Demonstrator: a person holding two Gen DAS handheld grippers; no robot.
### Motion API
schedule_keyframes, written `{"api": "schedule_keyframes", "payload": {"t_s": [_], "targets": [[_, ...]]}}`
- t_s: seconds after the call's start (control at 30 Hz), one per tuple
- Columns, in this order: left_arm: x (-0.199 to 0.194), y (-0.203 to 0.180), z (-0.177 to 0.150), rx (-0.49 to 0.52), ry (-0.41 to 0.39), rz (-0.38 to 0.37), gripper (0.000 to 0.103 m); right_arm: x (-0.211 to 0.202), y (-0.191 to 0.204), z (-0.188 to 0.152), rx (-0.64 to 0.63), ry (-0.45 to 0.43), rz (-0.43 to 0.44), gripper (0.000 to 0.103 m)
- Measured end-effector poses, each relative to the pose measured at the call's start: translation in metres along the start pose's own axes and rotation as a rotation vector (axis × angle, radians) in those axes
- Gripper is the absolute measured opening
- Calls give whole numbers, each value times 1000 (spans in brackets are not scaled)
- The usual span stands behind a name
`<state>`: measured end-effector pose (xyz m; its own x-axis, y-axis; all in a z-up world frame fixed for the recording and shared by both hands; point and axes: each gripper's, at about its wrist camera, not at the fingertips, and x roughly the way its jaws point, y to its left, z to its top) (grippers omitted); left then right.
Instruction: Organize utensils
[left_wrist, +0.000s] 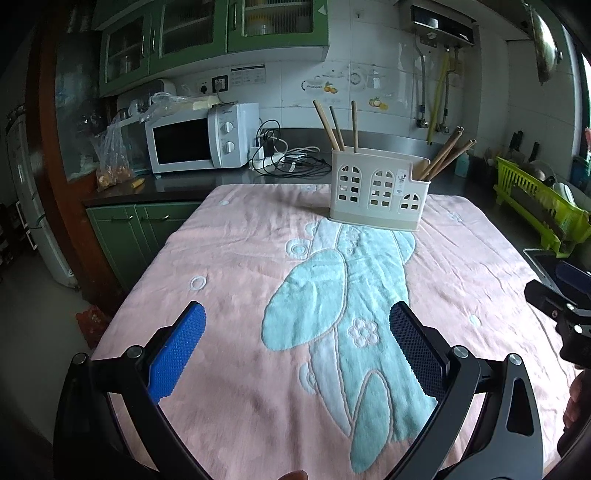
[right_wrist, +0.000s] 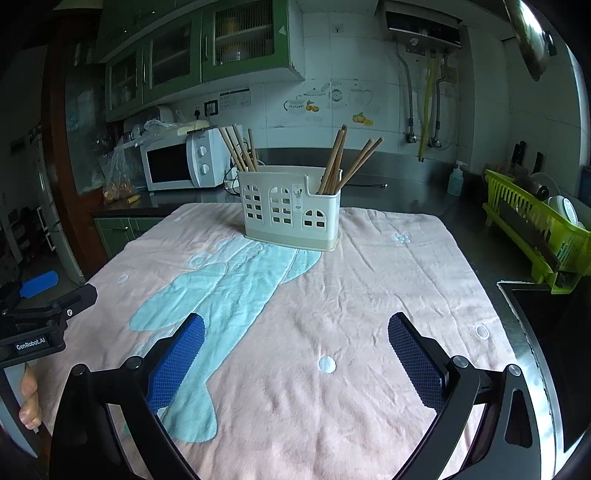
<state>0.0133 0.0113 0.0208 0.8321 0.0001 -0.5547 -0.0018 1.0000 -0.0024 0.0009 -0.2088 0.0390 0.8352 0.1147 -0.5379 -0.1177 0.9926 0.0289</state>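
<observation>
A cream utensil holder (left_wrist: 378, 190) with arched window cut-outs stands at the far end of a pink towel (left_wrist: 229, 266); it also shows in the right wrist view (right_wrist: 291, 206). Wooden chopsticks (left_wrist: 334, 127) stand in its left part and more chopsticks (left_wrist: 445, 153) lean out of its right part; both bunches show in the right wrist view (right_wrist: 240, 147) (right_wrist: 341, 160). My left gripper (left_wrist: 297, 343) is open and empty above the towel's near end. My right gripper (right_wrist: 295, 350) is open and empty too, well short of the holder.
A white microwave (left_wrist: 199, 138) and tangled cables (left_wrist: 288, 157) sit on the counter behind. A green dish rack (right_wrist: 535, 236) stands at the right, next to a sink edge (right_wrist: 524, 332). A soap bottle (right_wrist: 456, 179) stands at the back wall.
</observation>
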Motion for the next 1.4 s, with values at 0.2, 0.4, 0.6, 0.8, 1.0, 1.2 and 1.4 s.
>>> {"api": "schedule_keyframes", "payload": {"t_s": [0.2, 0.4, 0.6, 0.8, 1.0, 1.2, 1.4], "targets": [[-17, 1, -7, 9, -14, 10, 98, -13, 4, -3, -7, -10, 9, 96], [-26, 6, -9, -5, -20, 22, 98, -19, 11, -3, -21, -20, 19, 96], [-27, 5, -7, 2, -29, 26, 98, -19, 11, -3, -19, -23, 15, 96], [-23, 0, -7, 12, -23, 27, 98, -17, 7, -3, -13, -17, 20, 96], [-22, -3, -7, 10, -14, 38, 98, -17, 4, -3, -14, -16, 23, 96], [-25, -6, -5, 14, -25, 42, 98, -19, -2, -4, -5, -24, 25, 96], [-30, -7, -4, 15, -34, 38, 98, -27, -6, -4, 3, -39, 20, 96]]}}
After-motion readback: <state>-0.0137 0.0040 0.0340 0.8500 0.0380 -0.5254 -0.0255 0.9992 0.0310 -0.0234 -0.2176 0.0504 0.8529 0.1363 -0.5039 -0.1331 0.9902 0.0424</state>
